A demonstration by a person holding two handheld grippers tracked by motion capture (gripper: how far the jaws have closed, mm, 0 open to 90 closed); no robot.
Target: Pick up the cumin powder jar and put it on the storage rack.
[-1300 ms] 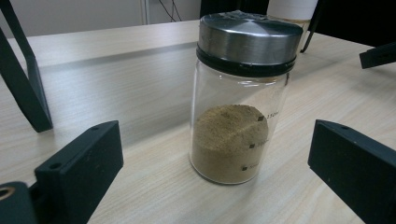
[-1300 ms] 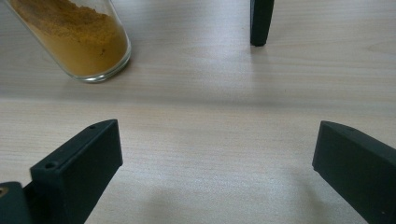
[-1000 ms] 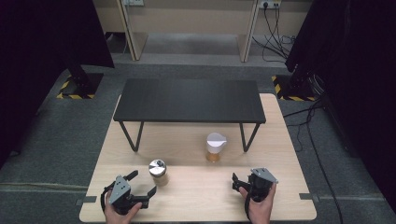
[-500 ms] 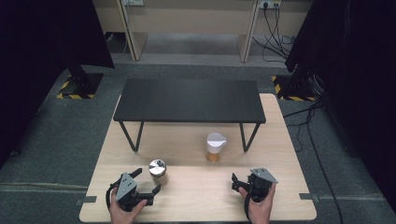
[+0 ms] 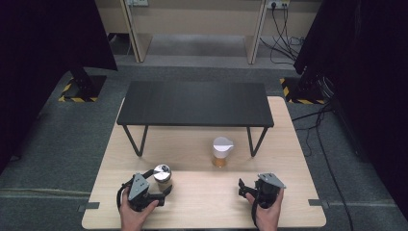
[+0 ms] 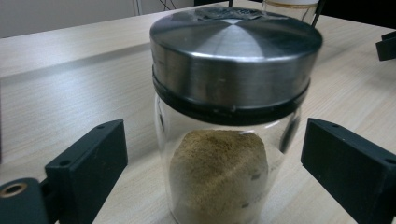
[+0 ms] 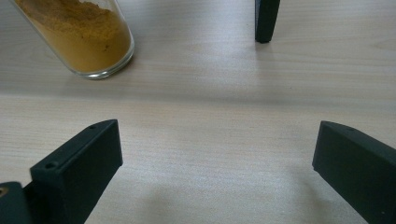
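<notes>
Now we see the left gripper (image 5: pixel 163 189) has moved forward to the jar (image 5: pixel 162 174), its wide-open jaws flanking the glass without touching. The jar (brushed steel lid, brownish powder inside) stands on the pale wooden table (image 5: pixel 202 202). The right gripper (image 5: pixel 244 188) hovers open and empty, near the white-lidded jar (image 5: pixel 221 152) of orange powder.
</notes>
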